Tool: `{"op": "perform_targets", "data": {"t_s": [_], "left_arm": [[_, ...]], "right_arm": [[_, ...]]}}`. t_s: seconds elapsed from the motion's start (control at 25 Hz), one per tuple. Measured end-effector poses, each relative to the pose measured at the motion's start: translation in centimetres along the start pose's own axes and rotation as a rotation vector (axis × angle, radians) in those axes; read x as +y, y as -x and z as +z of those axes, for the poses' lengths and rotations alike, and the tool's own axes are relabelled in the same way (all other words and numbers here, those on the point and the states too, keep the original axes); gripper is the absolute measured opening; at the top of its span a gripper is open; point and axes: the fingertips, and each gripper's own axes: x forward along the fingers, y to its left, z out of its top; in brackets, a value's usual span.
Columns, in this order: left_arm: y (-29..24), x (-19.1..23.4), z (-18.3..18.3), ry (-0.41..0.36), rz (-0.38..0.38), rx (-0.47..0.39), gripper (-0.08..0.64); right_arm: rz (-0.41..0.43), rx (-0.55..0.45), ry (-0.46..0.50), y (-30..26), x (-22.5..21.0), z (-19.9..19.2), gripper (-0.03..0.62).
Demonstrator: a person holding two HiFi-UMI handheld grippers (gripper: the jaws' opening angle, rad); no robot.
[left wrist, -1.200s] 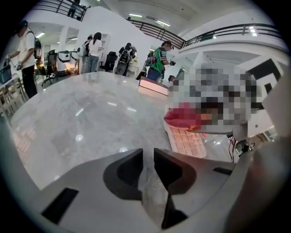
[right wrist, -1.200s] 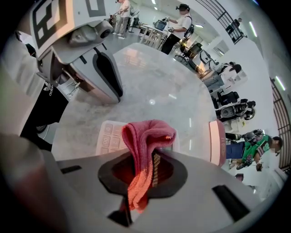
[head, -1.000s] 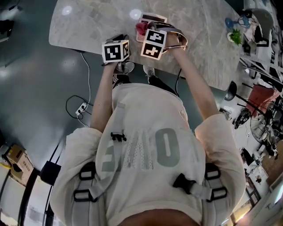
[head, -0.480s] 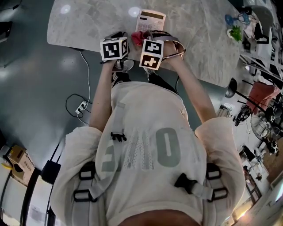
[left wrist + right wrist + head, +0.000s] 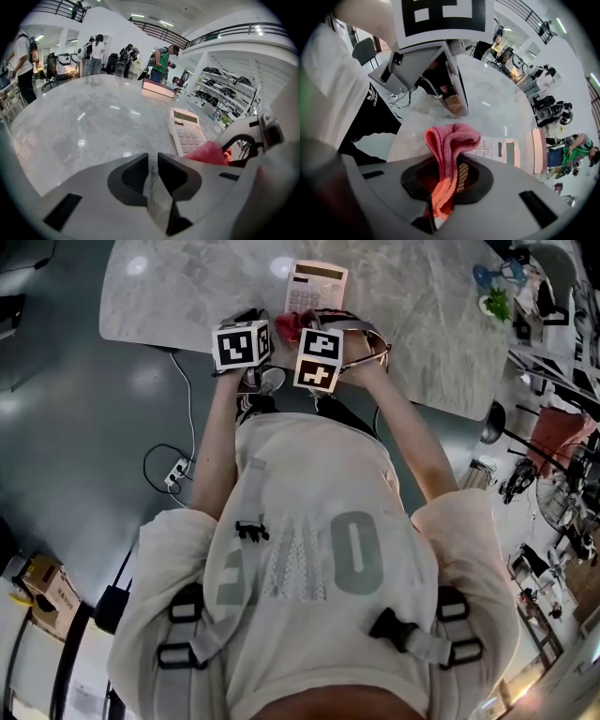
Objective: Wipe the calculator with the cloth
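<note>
- While the right gripper (image 5: 451, 174) pinches the pink cloth (image 5: 451, 139) tight, a folded wad sticks out past its jaws.
- That cloth hangs at the near end of the calculator (image 5: 317, 285); contact cannot be told.
- Flat on the table (image 5: 187, 287) lies the calculator, keys up.
- Just beside, the left gripper (image 5: 153, 165) holds its jaws a narrow slit apart, nothing between.

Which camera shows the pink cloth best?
The right gripper view: the cloth fills the middle, pinched in the right tongs. The left gripper view shows only a pink corner near the calculator; the head view shows just a small pink speck.
</note>
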Motion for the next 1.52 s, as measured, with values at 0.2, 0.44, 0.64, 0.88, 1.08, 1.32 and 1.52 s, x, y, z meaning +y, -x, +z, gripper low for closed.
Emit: {"op": "perform_targets", "data": {"t_s": [0.2,0.44,0.64,0.88,1.08,1.32,1.52], "left_arm": [[-0.2,0.5,0.2,0.088,-0.037,0.053,0.069],[2.3,-0.7,8.9,0.028,-0.094,-0.137,0.069],[6.3,-4.6,19.6,-0.133,-0.090,-0.397,0.051],[13.0,-11.7,25.5,-0.322,-0.072,-0.658,0.034],[17.9,-15.3,27.6,-0.434,-0.021,-0.813,0.021],[19.6,-18.2,25.3,-0.561,0.003,-0.864,0.020],[18.4,-17.3,23.4,-0.493,0.017,-0.847,0.020]], "right_arm": [[-0.031,0.002,0.005,0.5,-1.2,-0.1,0.055],[-0.216,-0.013,-0.060,4.9,-8.5,-1.2,0.055],[-0.406,-0.061,-0.153,10.7,-15.3,-3.1,0.055],[-0.626,-0.220,-0.345,19.3,-18.2,-6.1,0.055],[-0.799,-0.430,-0.576,26.5,-18.4,-7.9,0.055],[-0.867,-0.645,-0.855,29.1,-15.1,-10.2,0.057],[-0.859,-0.802,-1.070,28.6,-12.6,-12.0,0.057]]}}
